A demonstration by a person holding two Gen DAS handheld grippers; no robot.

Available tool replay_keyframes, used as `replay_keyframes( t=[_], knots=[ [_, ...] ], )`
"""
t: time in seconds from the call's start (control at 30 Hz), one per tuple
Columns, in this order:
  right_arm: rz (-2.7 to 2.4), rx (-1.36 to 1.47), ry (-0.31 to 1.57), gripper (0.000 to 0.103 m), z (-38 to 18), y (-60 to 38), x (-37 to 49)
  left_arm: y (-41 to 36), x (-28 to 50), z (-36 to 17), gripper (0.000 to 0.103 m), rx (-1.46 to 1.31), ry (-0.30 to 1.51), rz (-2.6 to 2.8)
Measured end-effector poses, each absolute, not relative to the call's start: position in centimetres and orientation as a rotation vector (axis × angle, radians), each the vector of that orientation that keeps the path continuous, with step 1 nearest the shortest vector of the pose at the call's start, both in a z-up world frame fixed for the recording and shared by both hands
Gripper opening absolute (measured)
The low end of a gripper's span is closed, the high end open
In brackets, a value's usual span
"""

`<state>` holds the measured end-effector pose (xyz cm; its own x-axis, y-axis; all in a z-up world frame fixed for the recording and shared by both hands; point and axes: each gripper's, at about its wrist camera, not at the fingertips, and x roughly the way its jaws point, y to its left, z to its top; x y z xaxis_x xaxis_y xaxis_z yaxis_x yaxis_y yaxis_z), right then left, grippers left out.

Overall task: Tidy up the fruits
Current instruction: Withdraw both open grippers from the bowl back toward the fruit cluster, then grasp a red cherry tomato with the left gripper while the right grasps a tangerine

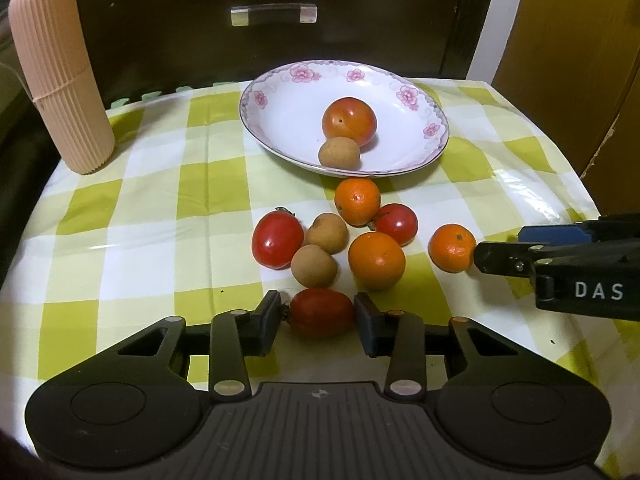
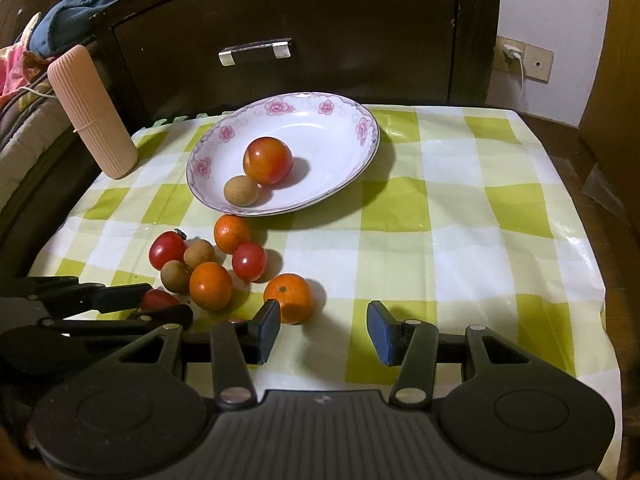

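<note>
Jaws of left gripper [image 1: 317,314] closed onto red tomato [image 1: 322,312] on worktop [image 1: 160,208], likely bound for floral plate [image 1: 416,92]; right gripper [image 2: 324,330] jaws part open, empty, beside tangerine [image 2: 289,297], probably next pick

A glossy checked plastic tablecloth [image 1: 152,200] bears a glazed ceramic plate [image 1: 400,80] beside a matt ribbed pink cylinder [image 1: 60,76].

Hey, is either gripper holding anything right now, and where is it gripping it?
The left gripper has a tomato between its pads, gripped across its two ends. The right gripper is open and holds nothing.
</note>
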<state>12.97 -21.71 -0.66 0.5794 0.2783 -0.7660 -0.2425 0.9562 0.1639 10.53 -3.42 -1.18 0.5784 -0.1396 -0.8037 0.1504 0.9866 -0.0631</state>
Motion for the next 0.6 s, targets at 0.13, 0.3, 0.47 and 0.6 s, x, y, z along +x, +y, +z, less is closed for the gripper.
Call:
replay_keyframes(
  t=[0.13,0.3,0.47,0.6],
  knots=[
    [0.309,0.046,0.908,0.046,-1.0,-21.7,13.2,-3.4,10.5,-1.0,0.047,0.007,0.943,-0.178],
    [0.346,0.051,0.911,0.057,-1.4,-21.5,14.0,-3.6,10.4,-0.9,0.047,0.001,0.954,-0.191],
    [0.395,0.014,0.914,0.057,-1.7,-20.5,14.4,-3.5,10.4,-1.1,0.048,-0.010,0.966,-0.195],
    [0.410,-0.006,0.916,0.057,-1.9,-19.8,14.6,-3.4,10.5,-1.1,0.048,-0.015,0.969,-0.196]
  ],
)
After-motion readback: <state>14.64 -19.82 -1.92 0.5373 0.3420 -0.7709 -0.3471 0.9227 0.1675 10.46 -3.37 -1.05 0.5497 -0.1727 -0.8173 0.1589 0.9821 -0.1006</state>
